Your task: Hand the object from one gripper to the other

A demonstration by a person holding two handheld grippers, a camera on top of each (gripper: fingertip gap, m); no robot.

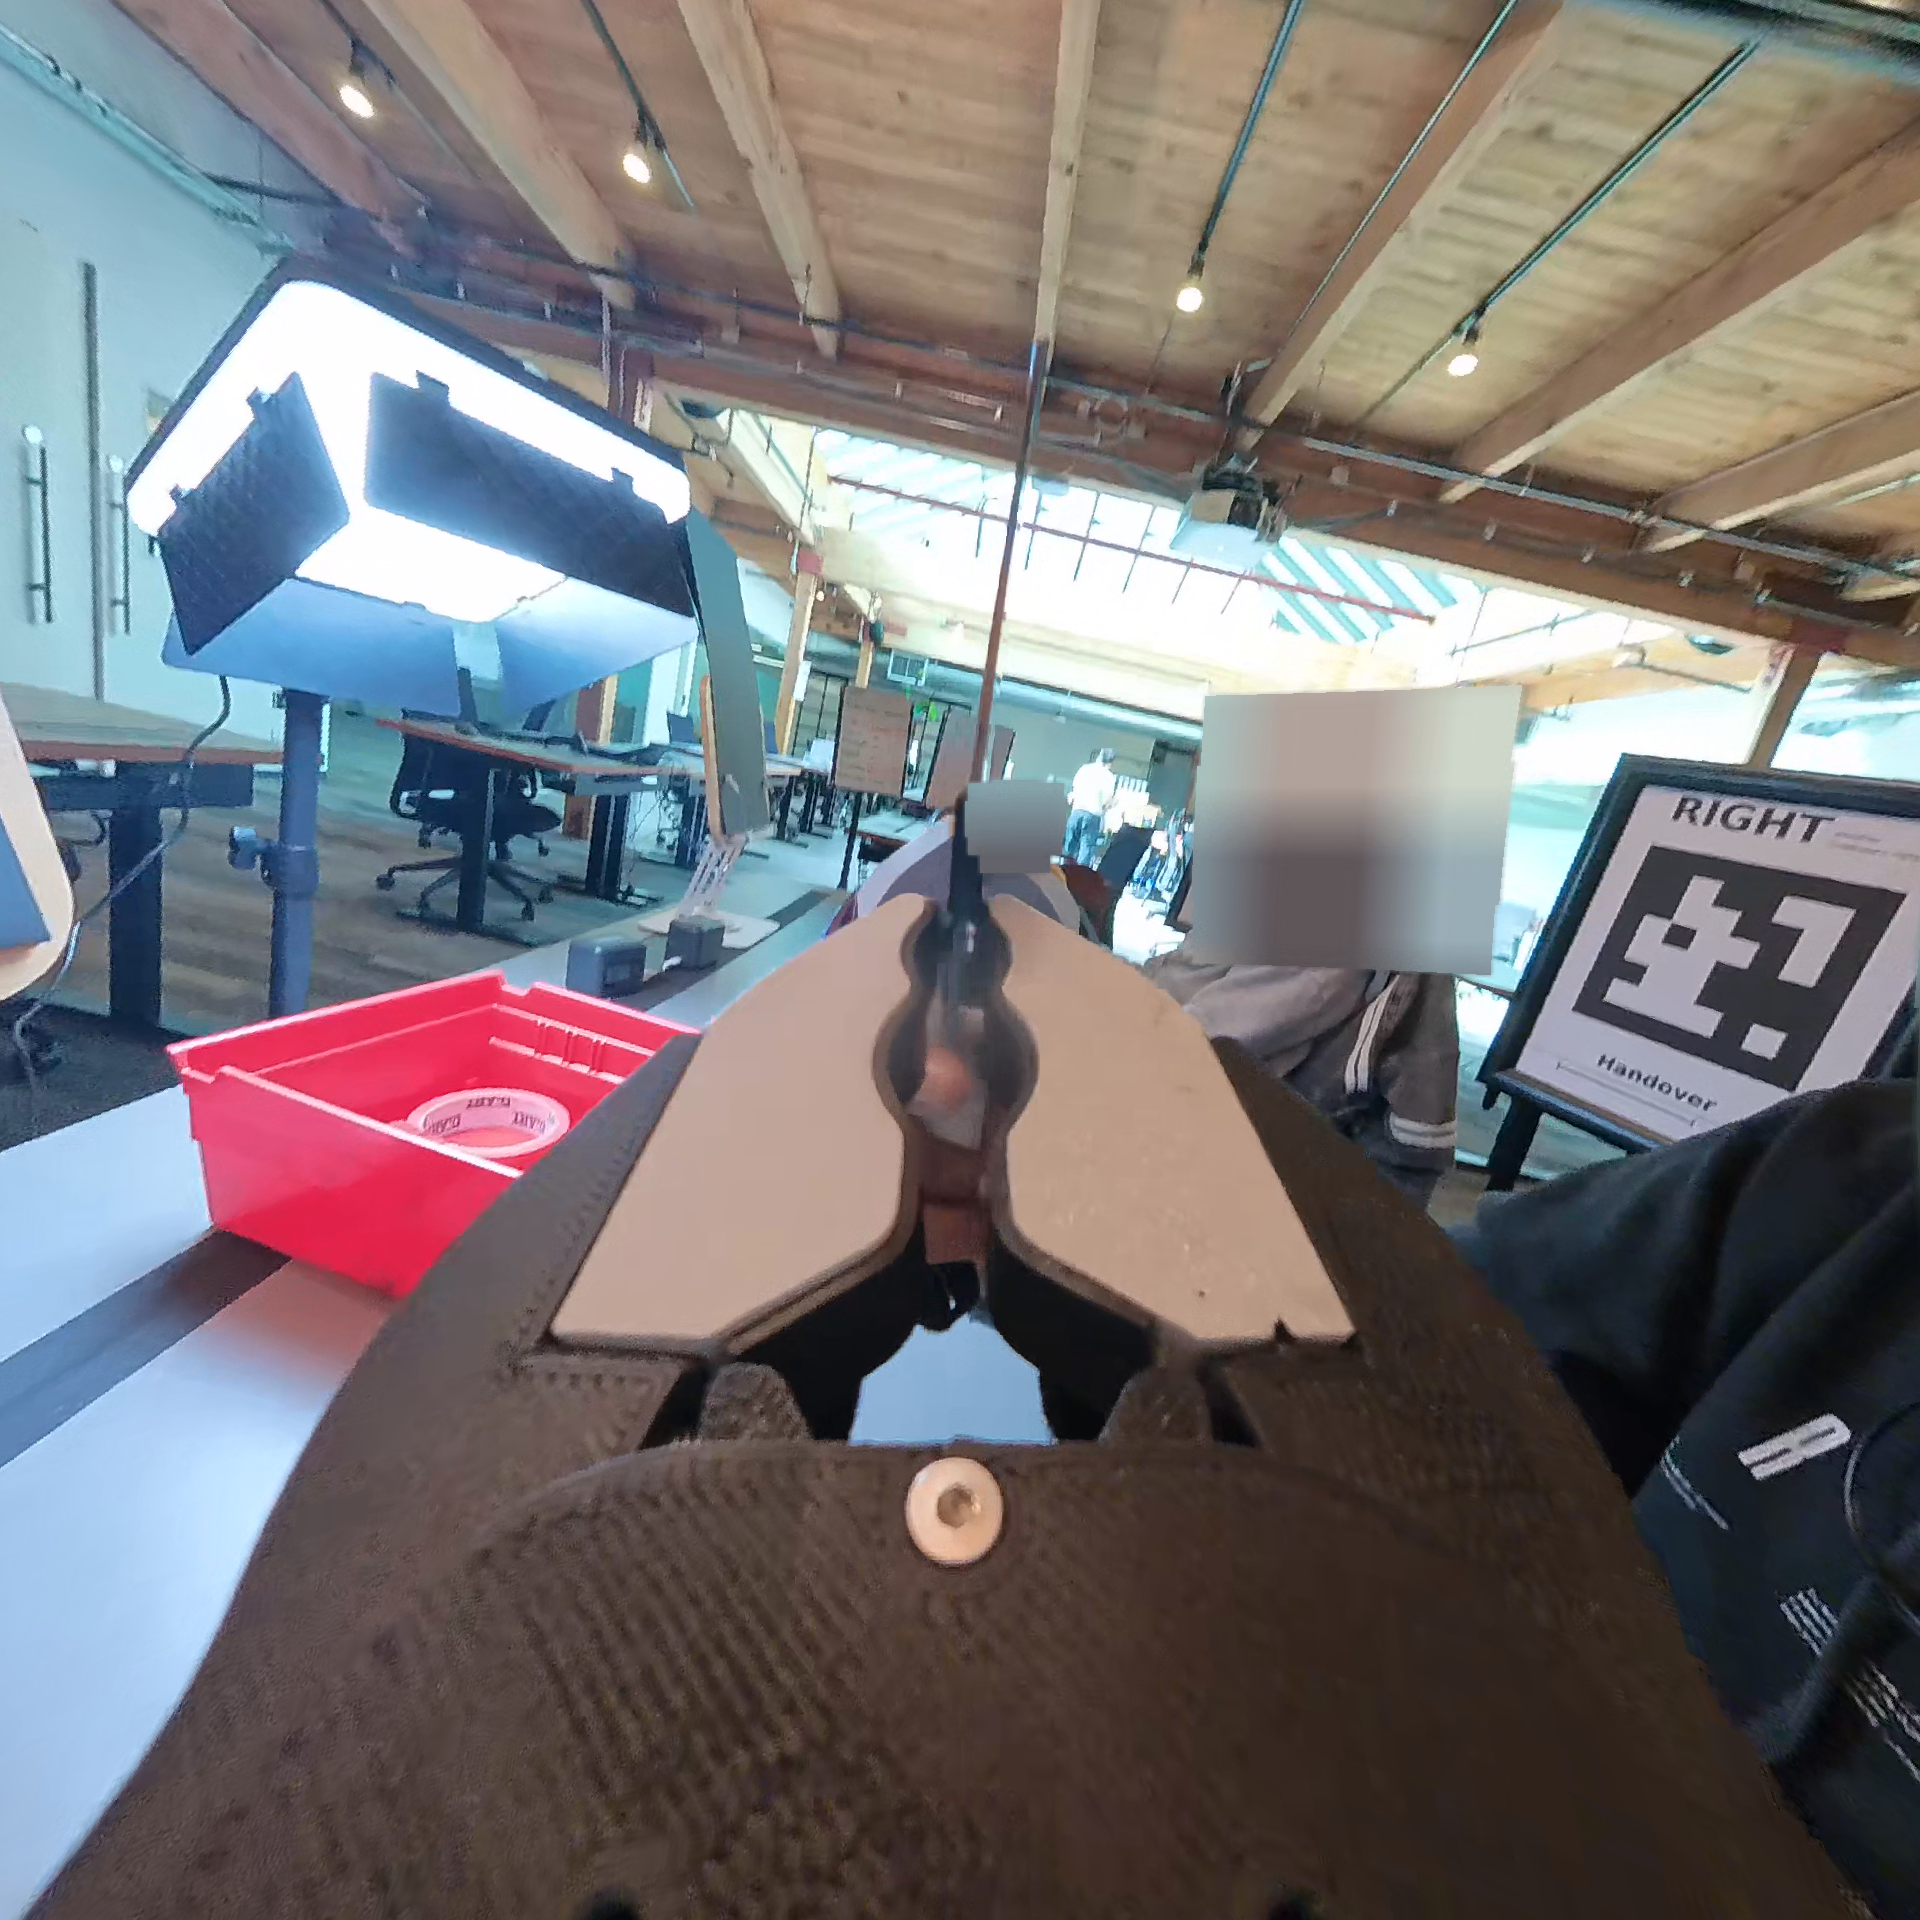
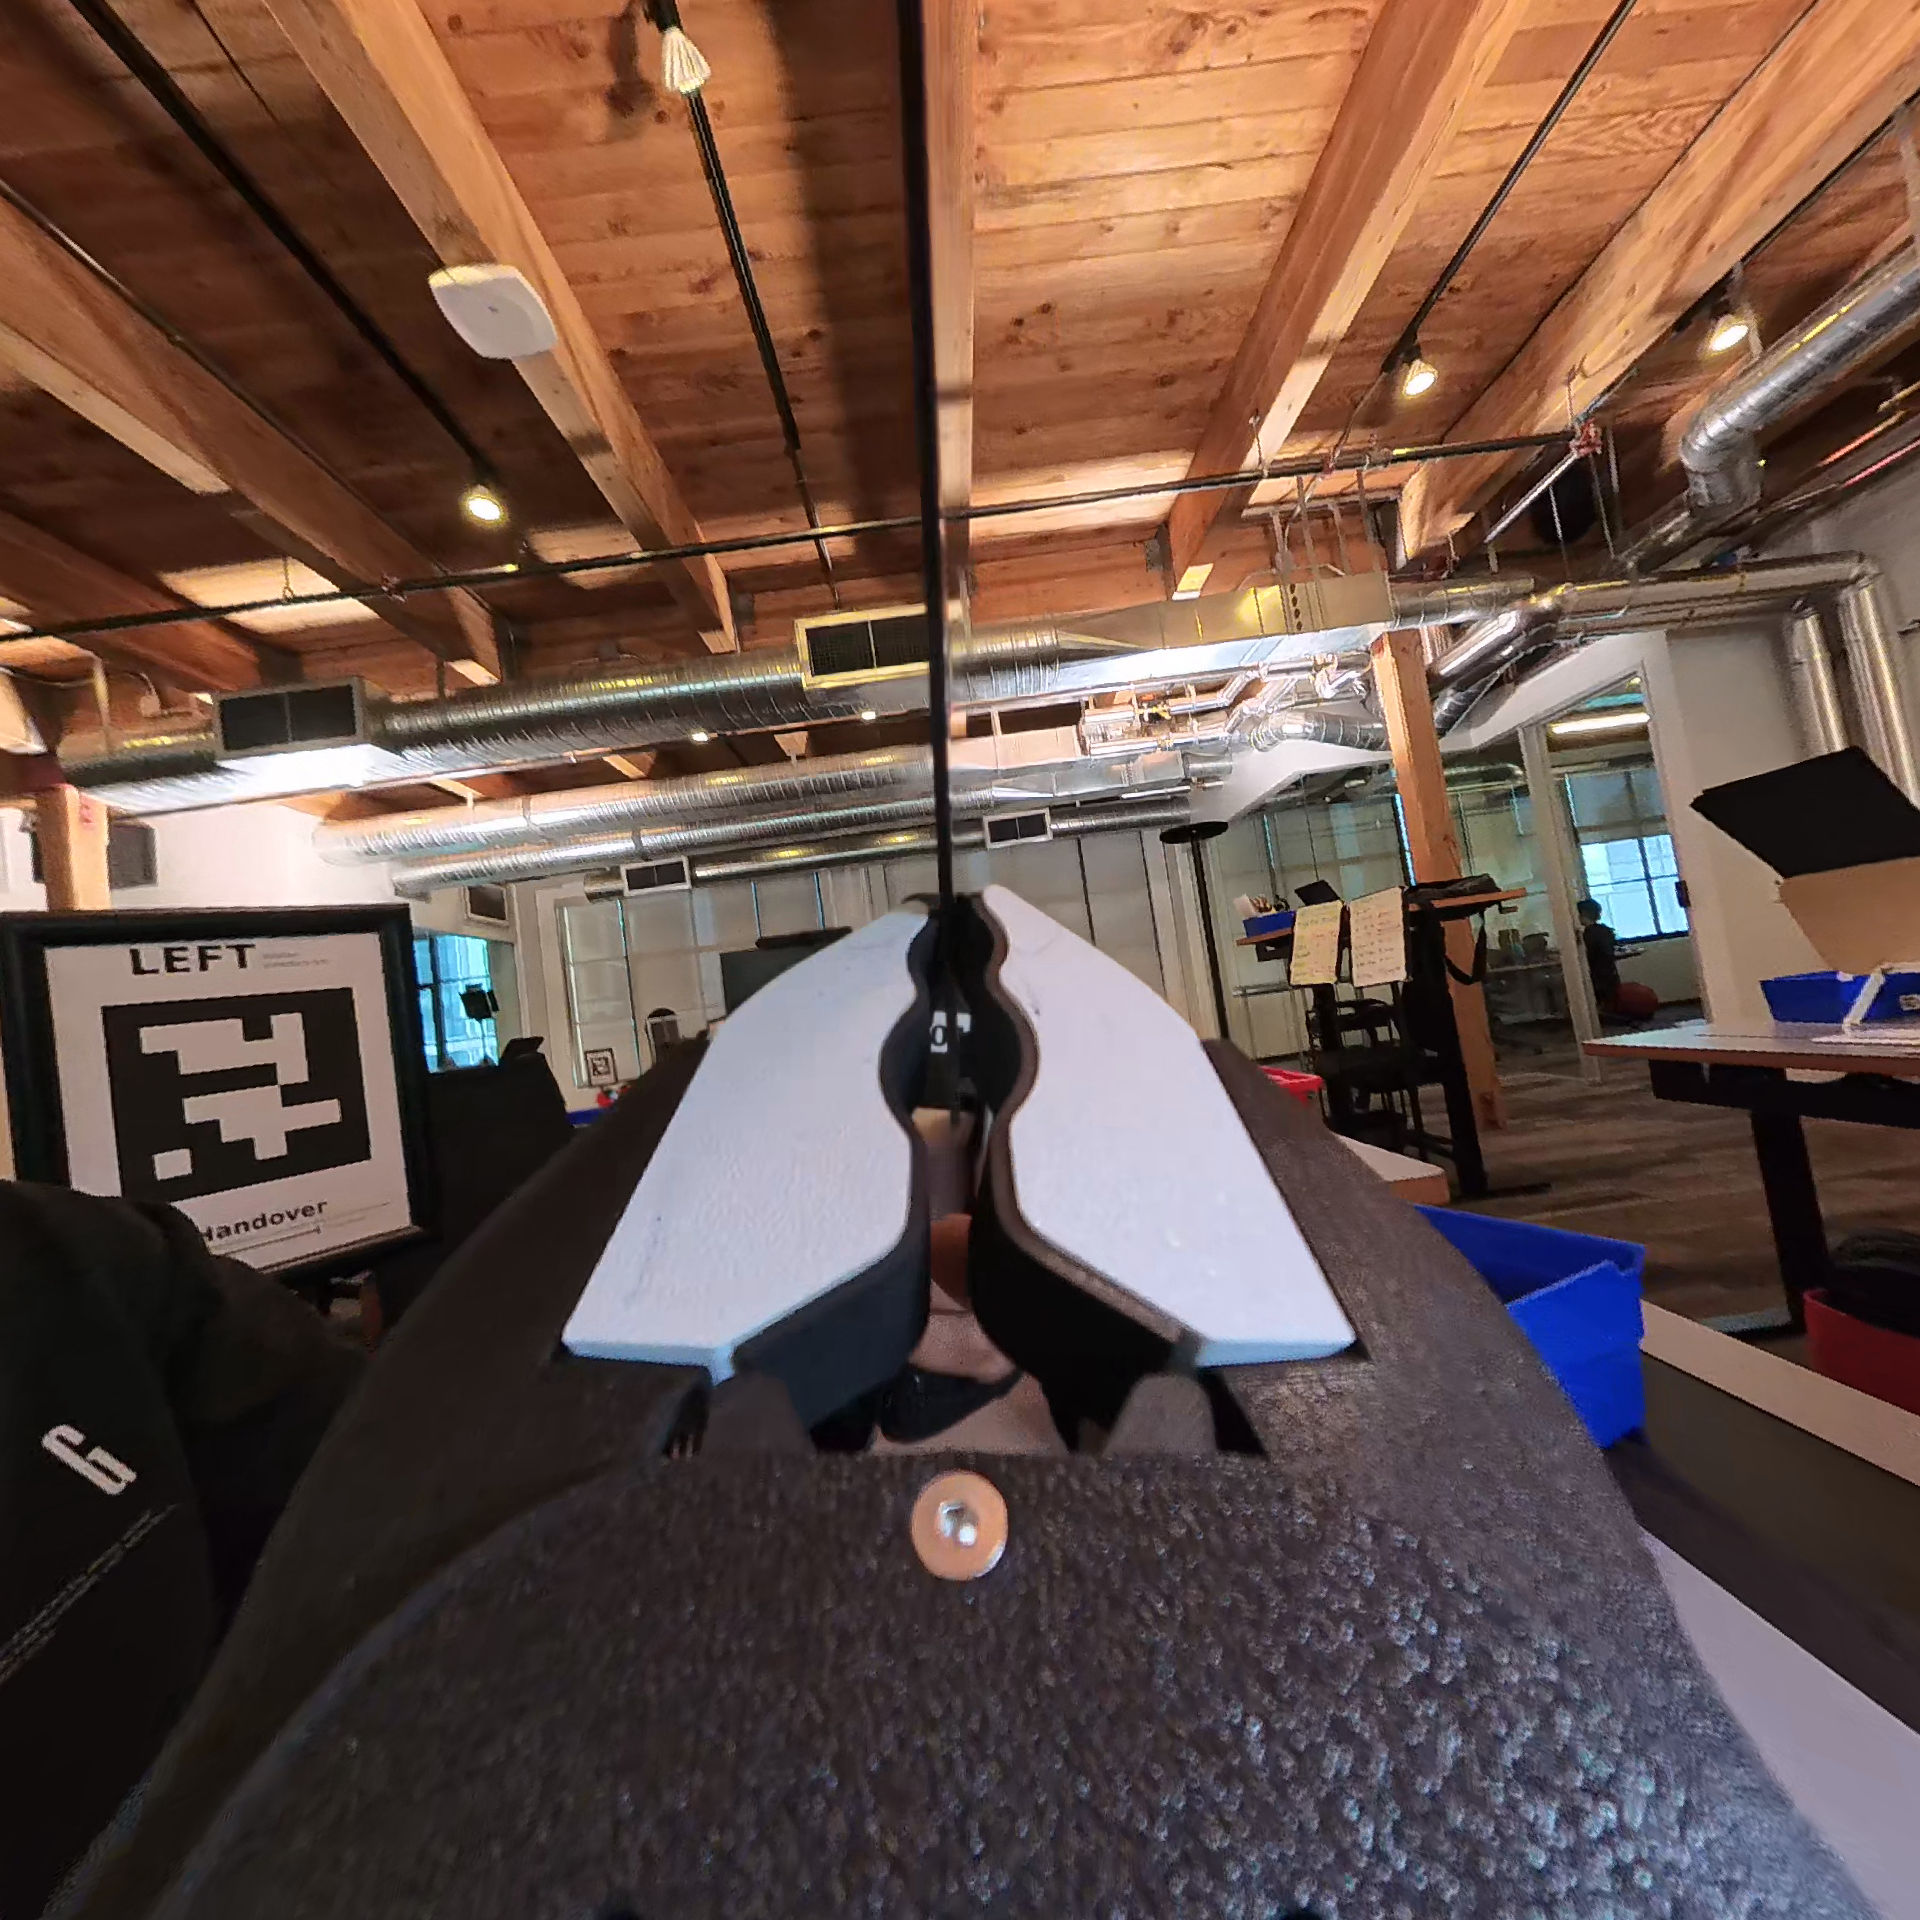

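In the left wrist view, my left gripper [image 1: 961, 914] is shut, with its grey pads pressed together. A thin brownish stick [image 1: 1013, 582] with a black base juts from between its tips, up towards the ceiling. In the right wrist view, my right gripper [image 2: 961, 909] is also shut, and a thin black stick [image 2: 930, 468] rises from its tips out of the top of the frame. Neither gripper shows in the other's view. I cannot tell whether the two sticks are one object.
A red bin [image 1: 312, 1174] holding a tape roll [image 1: 488, 1122] sits on the grey table [image 1: 94, 1455] to the left. A studio light [image 1: 416, 499] stands behind it. Framed marker signs [image 1: 1714, 956] [image 2: 218, 1081] flank the person's black sleeves [image 1: 1714, 1351] [image 2: 125, 1455]. A blue bin [image 2: 1558, 1320] lies to the right. The grippers' ends are close to 4 cm from one another.
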